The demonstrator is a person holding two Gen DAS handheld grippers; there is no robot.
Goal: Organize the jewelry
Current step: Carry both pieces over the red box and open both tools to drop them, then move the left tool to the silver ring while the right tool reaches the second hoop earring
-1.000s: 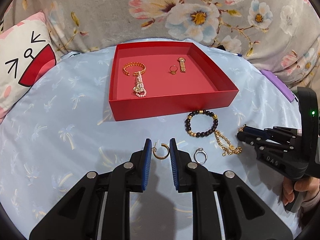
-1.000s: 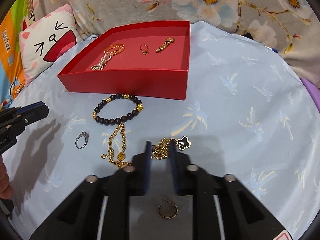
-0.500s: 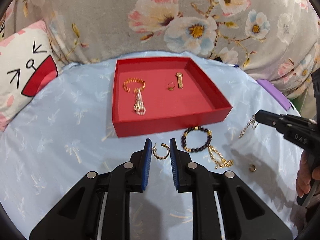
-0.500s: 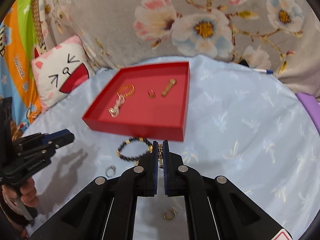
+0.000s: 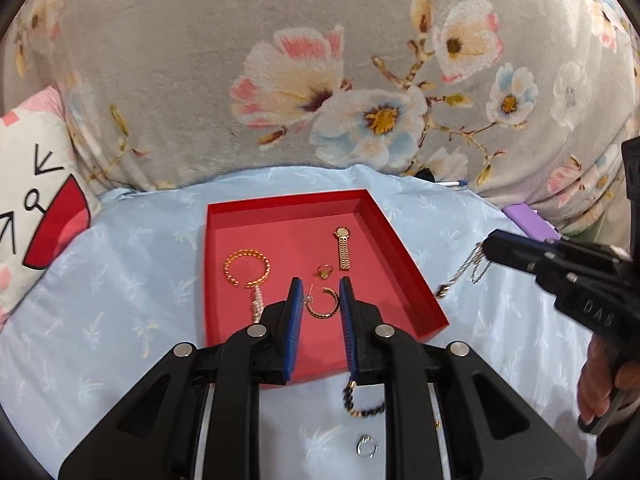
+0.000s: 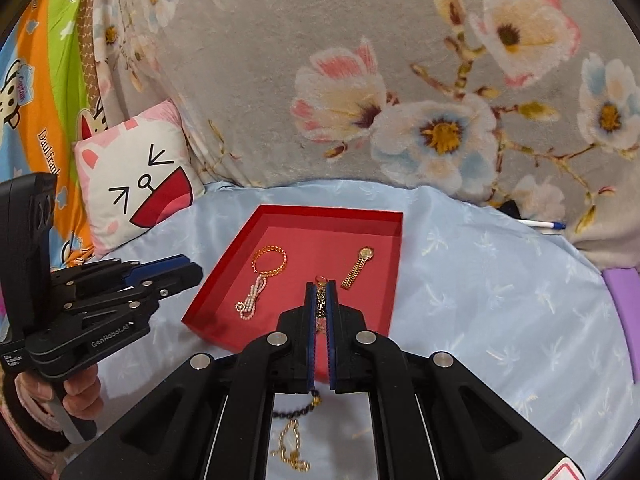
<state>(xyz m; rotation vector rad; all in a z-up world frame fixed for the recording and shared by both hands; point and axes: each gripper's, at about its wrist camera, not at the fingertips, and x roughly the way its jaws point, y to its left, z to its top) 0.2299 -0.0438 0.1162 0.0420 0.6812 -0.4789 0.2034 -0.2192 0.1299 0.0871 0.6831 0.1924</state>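
A red tray lies on the blue cloth and holds a gold bracelet, a pearl strand, a small ring and a gold watch. My left gripper is shut on a gold hoop earring, held above the tray. My right gripper is shut on a gold chain necklace that dangles from its tip near the tray's right edge. A dark bead bracelet, a silver ring and a gold chain lie on the cloth in front of the tray.
A cat-face pillow sits at the left. A flowered grey blanket rises behind the tray. A purple object and a pen lie at the right edge of the cloth.
Both grippers rose and moved forward toward the tray. The left now holds the hoop earring over the tray; the right carries the dangling necklace to the tray's right side.
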